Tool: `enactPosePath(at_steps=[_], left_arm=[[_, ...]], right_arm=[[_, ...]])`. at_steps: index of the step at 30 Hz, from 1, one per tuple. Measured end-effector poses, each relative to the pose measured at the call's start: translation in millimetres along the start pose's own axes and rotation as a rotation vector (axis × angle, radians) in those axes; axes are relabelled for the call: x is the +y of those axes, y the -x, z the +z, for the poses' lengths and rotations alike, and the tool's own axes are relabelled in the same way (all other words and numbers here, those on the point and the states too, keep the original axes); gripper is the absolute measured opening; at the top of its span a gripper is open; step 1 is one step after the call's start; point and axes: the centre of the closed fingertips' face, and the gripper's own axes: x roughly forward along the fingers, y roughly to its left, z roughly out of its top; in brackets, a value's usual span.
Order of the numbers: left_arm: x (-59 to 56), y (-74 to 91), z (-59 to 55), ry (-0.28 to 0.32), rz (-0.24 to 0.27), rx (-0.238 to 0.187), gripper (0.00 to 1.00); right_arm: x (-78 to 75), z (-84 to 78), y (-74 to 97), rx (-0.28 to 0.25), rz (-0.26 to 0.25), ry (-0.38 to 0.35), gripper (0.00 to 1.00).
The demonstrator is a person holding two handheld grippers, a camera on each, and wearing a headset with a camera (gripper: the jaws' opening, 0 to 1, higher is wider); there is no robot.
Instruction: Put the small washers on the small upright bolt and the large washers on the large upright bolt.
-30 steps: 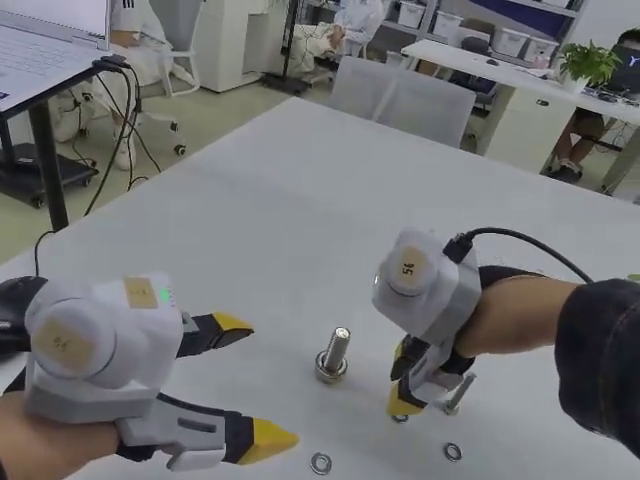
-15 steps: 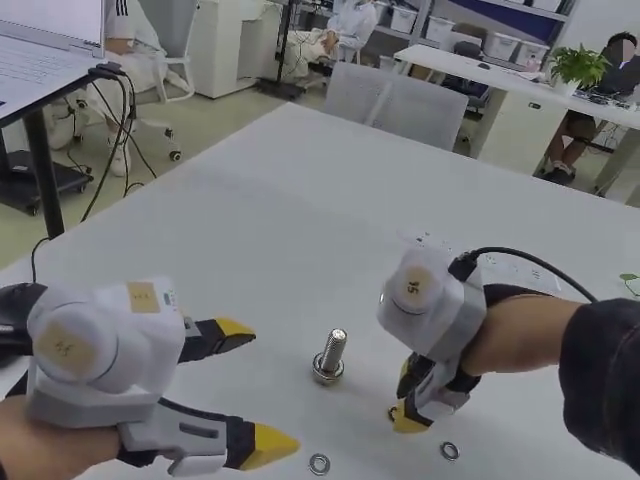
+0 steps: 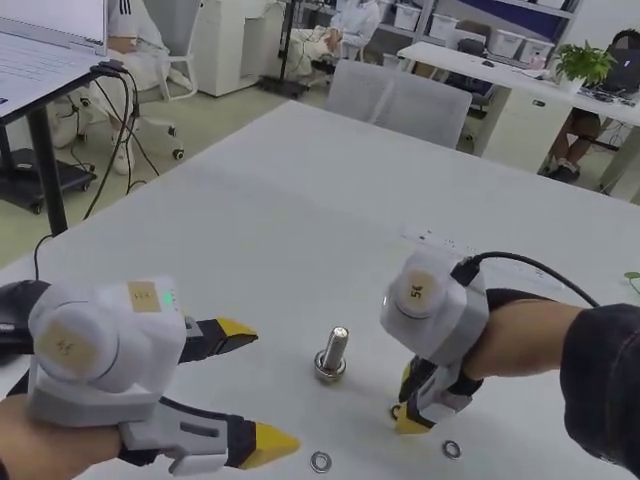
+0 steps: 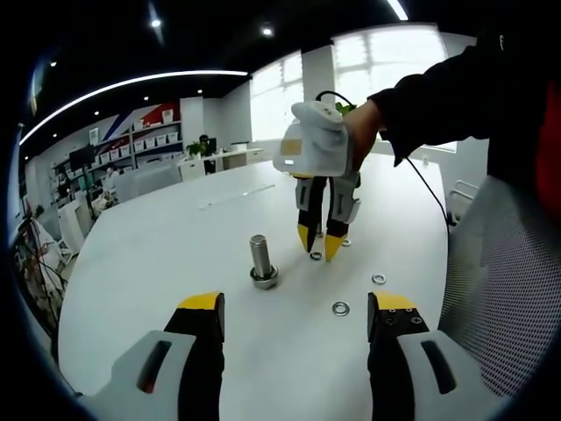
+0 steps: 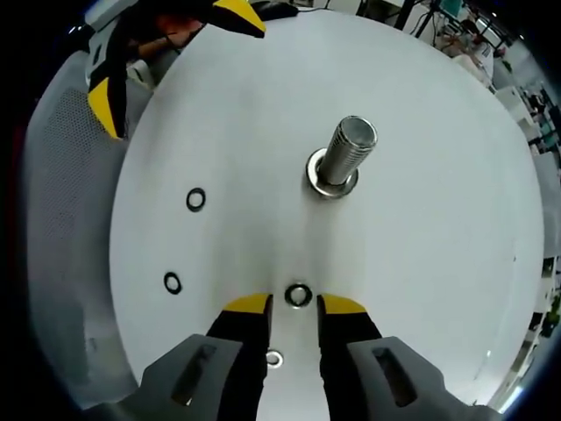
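The large upright bolt (image 3: 332, 354) stands mid-table, with a washer around its foot (image 5: 330, 181). My right gripper (image 3: 413, 421) points down at the table to the bolt's right, jaws narrowly open. A dark washer (image 5: 298, 295) lies flat on the table just ahead of its tips. A small pale round piece (image 5: 274, 357) sits between the jaws nearer the camera; I cannot tell what it is. Two more washers (image 3: 320, 461) (image 3: 452, 449) lie near the front edge. My left gripper (image 3: 254, 384) hovers at lower left, wide open and holding nothing.
The white table (image 3: 300, 200) stretches bare beyond the bolt. A cable (image 3: 530, 266) trails from the right gripper. A grey chair (image 3: 400, 100) stands at the far edge, and a desk with a laptop (image 3: 40, 50) is at the far left.
My right gripper has sunk a little toward the table, and the small bolt seen beside it a second ago is now hidden behind it. The left gripper has stayed put.
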Motion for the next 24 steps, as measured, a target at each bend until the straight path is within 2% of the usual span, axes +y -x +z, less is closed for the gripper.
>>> enactPosePath(at_steps=[11,24], left_arm=[[-1.6,-0.1,-1.3,0.0,-0.005,0.006,0.64],[-2.8,0.3,-1.5,0.001,-0.011,0.008,0.64]], right_arm=[[-0.5,0.9,1.5,-0.018,0.008,-0.026,0.19],[0.9,2.5,1.2,-0.018,0.001,-0.018,0.16]])
